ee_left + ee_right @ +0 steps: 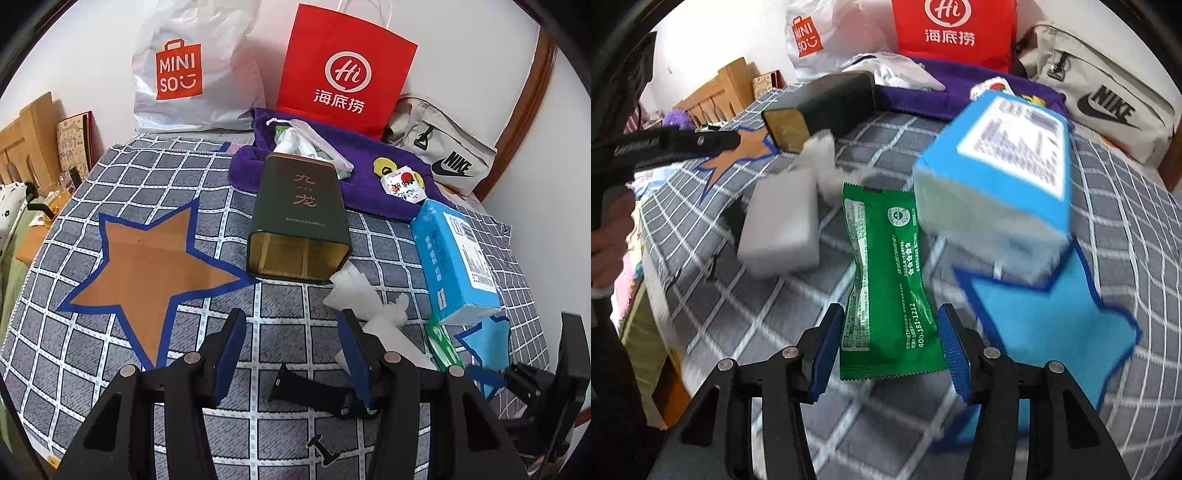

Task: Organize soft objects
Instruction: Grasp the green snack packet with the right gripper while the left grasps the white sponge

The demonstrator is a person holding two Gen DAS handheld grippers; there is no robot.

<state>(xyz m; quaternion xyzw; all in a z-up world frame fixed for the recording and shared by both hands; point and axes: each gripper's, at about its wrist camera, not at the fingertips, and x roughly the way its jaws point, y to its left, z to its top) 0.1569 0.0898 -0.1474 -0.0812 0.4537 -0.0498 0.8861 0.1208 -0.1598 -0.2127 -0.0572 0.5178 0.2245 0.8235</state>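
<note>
Right gripper (pixel 890 343) jaws apart, straddling near end of green sachet (pixel 886 280) lying flat mid checked bedspread (pixel 738 332) beside blue tissue pack (pixel 997 162); best lowered, centred, closed gently across waist. Left gripper (pixel 291 354) jaws apart, empty, hovering low, white foam block (pixel 351 295) just beside right pad
</note>
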